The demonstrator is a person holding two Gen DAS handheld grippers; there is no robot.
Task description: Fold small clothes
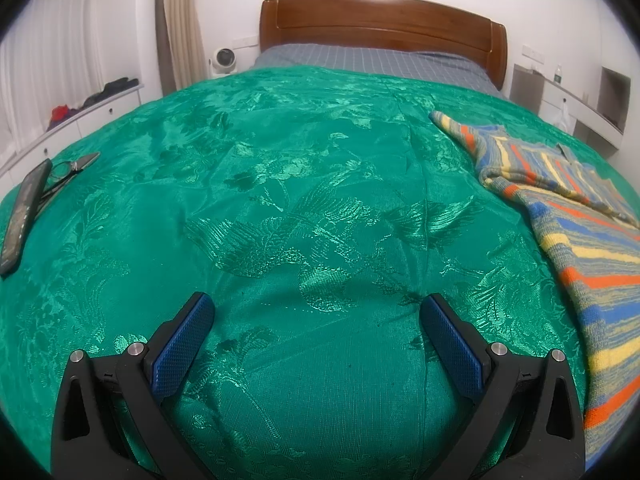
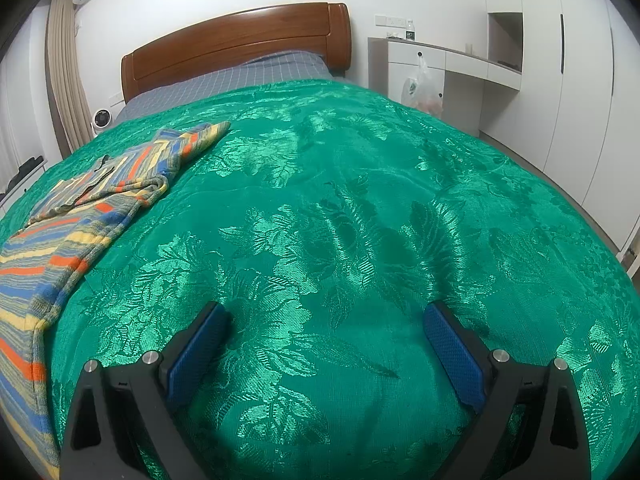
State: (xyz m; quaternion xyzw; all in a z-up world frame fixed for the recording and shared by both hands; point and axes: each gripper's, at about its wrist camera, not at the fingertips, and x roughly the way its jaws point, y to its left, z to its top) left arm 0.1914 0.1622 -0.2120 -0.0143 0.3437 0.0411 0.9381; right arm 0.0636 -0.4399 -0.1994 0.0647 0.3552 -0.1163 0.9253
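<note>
Both the left gripper [image 1: 316, 304] and right gripper [image 2: 326, 312] hang spread and empty over the green bedspread [image 1: 280, 200]; a striped sweater [image 1: 592, 240], seemingly half-folded, lies between them.

Right gripper [image 2: 322, 316]: jaws spread wide, blue pads [image 2: 452, 354] empty, held above a green brocade bedspread [image 2: 360, 220]. Striped knit sweater [image 2: 80, 216]: lay flat on the bedspread at the view's left, well apart from the gripper, one sleeve reaching toward the headboard. Wooden headboard [image 2: 236, 44] and grey checked sheet [image 2: 240, 76] at the far end. Plastic bag [image 2: 420, 88] hung at a white desk [image 2: 460, 60]; white wardrobe [image 2: 568, 80] stood at right.
</note>
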